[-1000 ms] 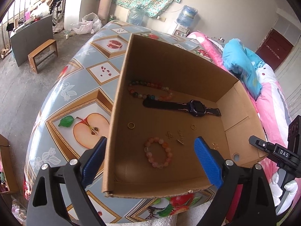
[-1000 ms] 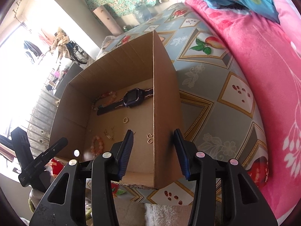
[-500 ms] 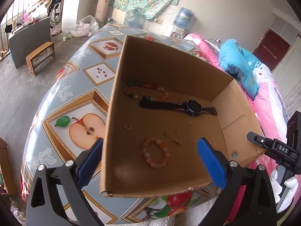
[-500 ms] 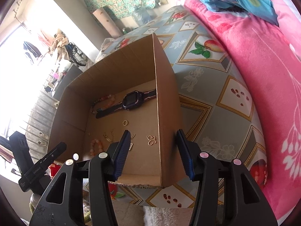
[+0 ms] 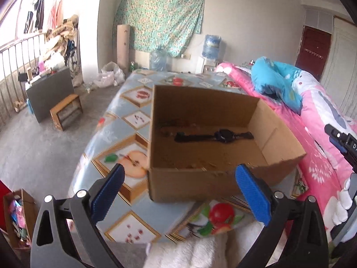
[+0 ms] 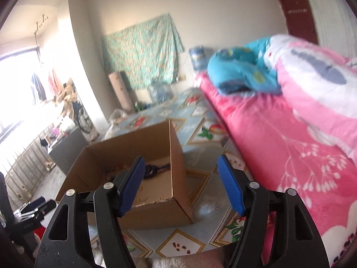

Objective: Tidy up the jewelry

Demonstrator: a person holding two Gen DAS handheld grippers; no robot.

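Note:
An open cardboard box stands on a fruit-patterned tablecloth. Inside it lie a dark watch and a beaded necklace near the far wall; small gold pieces on the near floor are mostly hidden by the front wall. My left gripper is open and empty, held back from the box's front. My right gripper is open and empty, held back near the box's right front corner. The watch shows partly behind its left finger.
A pink bed with a blue pillow lies right of the table. A wooden stool, a grey cabinet and water jugs stand on the floor at left and behind. A box of clutter sits low left.
Both grippers have pulled back and tilted up from over the box, so the room and bed now fill the views. The right gripper's jaws have opened wider. The jewelry has not moved.

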